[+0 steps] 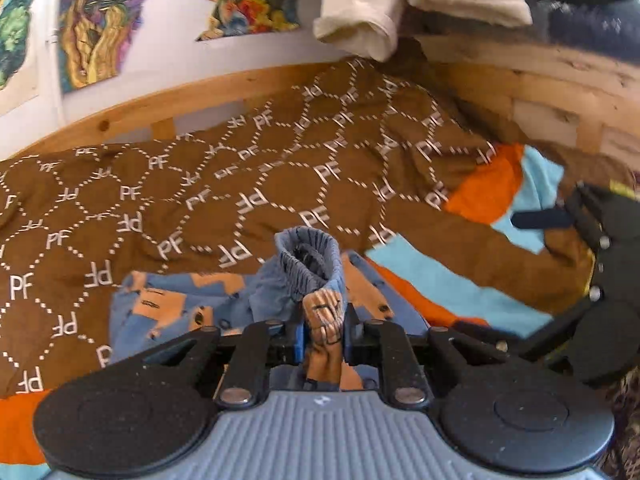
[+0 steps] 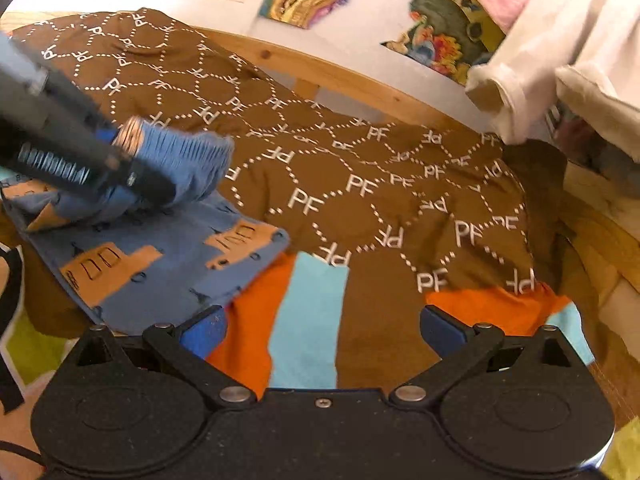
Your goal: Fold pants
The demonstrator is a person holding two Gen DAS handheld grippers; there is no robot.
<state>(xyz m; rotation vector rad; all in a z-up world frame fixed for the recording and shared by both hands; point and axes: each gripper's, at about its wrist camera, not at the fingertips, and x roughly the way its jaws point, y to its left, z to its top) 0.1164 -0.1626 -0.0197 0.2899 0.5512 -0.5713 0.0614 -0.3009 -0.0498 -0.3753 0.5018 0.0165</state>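
Carrying the waistband over, your left claw [image 1: 323, 338] pinches the pants [image 2: 168, 268], half-folded on the bed [image 2: 360, 184]; right claw [image 2: 323, 330] gapes empty.

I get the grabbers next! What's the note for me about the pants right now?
Left gripper: jaws shut on the pants, gripping bunched fabric near the elastic waistband, lifted over the rest.
Right gripper: jaws open, empty, above the striped edge of the brown blanket.
Pants: small, blue with orange prints, mostly lying flat on the blanket.
Done: one fold looks under way.
Left: lay the waistband end down, smooth, finish folding.
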